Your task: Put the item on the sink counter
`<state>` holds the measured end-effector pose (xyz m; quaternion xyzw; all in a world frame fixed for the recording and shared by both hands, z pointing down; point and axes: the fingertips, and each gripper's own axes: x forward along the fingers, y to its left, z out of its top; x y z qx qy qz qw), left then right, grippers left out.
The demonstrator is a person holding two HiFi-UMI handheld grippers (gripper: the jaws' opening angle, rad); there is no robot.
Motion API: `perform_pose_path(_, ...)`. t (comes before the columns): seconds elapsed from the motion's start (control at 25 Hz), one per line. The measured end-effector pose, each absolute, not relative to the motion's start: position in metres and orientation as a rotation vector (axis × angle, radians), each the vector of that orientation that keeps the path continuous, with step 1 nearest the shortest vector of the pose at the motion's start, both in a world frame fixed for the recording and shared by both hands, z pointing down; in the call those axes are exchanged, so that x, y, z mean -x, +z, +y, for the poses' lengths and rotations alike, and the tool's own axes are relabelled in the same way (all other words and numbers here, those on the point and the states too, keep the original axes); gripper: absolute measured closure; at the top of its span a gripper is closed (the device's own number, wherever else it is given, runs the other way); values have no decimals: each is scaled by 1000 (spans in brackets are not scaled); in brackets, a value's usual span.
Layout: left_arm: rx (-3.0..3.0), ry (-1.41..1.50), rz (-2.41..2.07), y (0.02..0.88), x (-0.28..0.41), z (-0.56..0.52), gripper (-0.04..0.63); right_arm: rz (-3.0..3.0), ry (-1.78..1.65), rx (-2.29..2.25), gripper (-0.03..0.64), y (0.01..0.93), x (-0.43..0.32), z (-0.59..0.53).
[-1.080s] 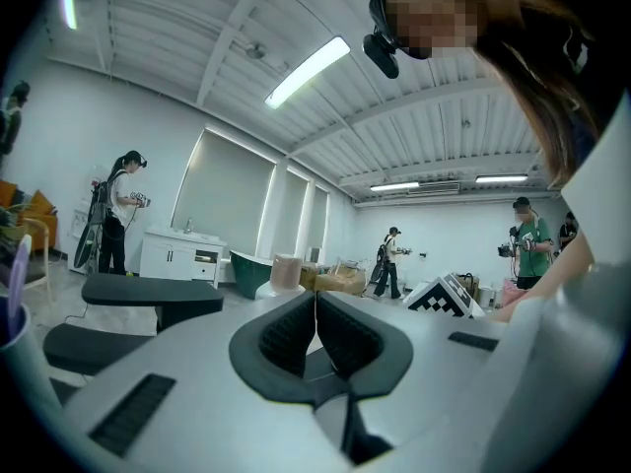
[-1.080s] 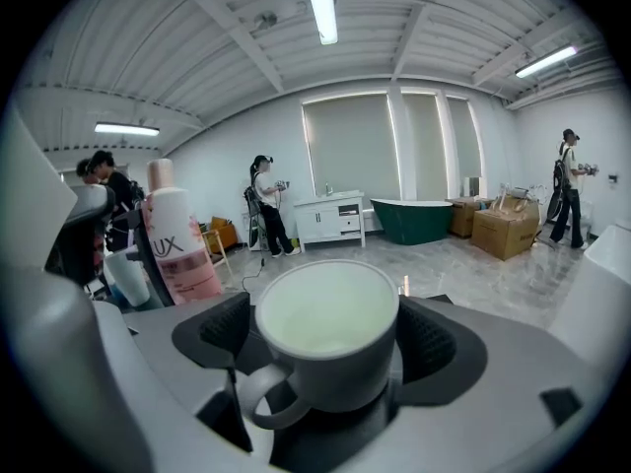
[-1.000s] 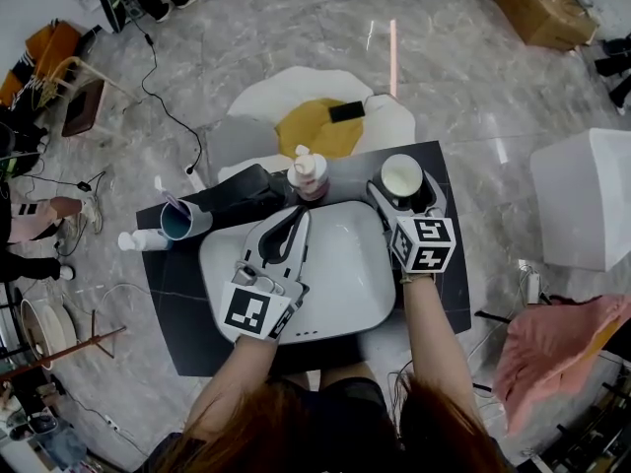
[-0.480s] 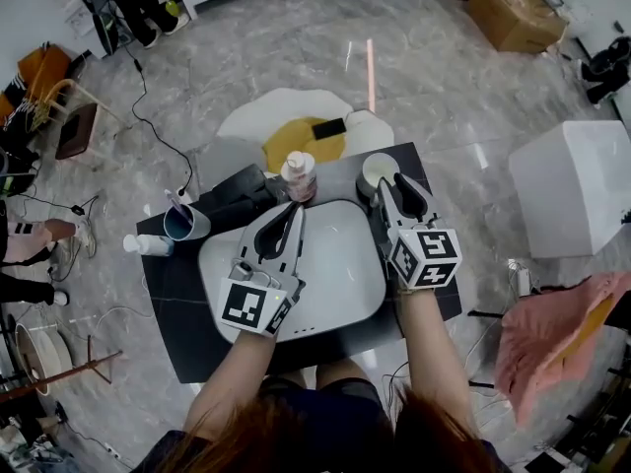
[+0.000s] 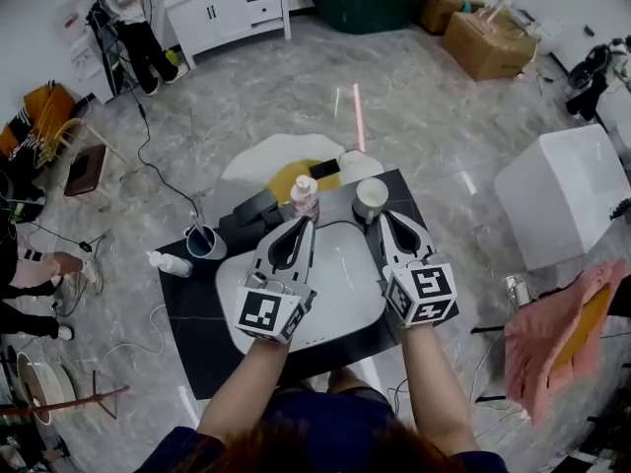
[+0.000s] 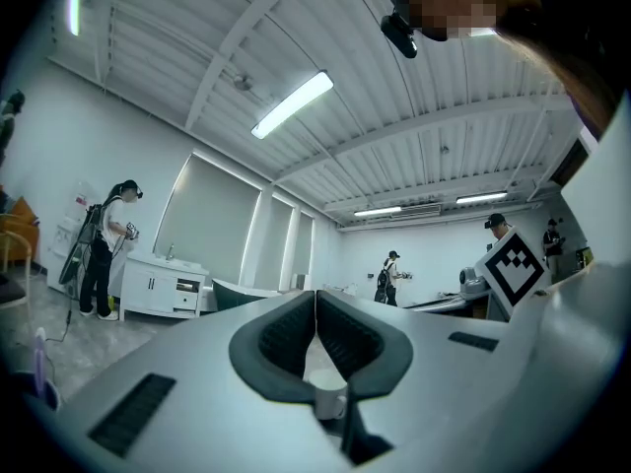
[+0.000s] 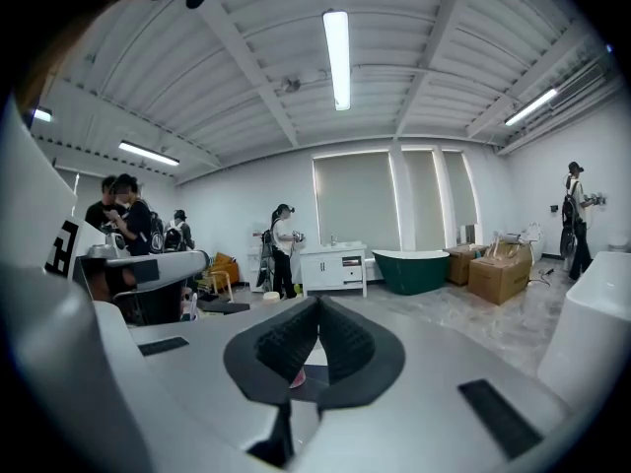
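A white cup stands upright at the back right corner of the black sink counter, free of both grippers. My right gripper hovers just in front of the cup over the right rim of the white basin; its jaws are shut and empty. My left gripper is over the basin's left half, also shut with nothing in it. Both gripper views look up and out into the room, with the left gripper and the right gripper showing pads pressed together.
A pump bottle stands behind the basin beside the left gripper's tip. A blue cup and a lying white bottle are at the counter's left. A white box and pink cloth are to the right.
The right gripper was open around the white cup; it has let go, drawn back toward me and shut. The cup stays on the counter. The left gripper stayed shut.
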<state>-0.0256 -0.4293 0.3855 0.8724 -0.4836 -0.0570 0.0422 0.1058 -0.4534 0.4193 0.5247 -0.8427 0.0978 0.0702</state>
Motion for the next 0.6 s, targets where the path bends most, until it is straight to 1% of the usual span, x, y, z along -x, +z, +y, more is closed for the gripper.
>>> perform_pose_path(0.28, -2741, -211, -1495, 344, 31, -389, 572, -2554, 216, -1651, 601, 371, -103, -403)
perform_pose_path(0.6, -2803, -220, -1471, 322, 39, -351, 572, -2552, 138, -1740, 601, 335, -107, -362)
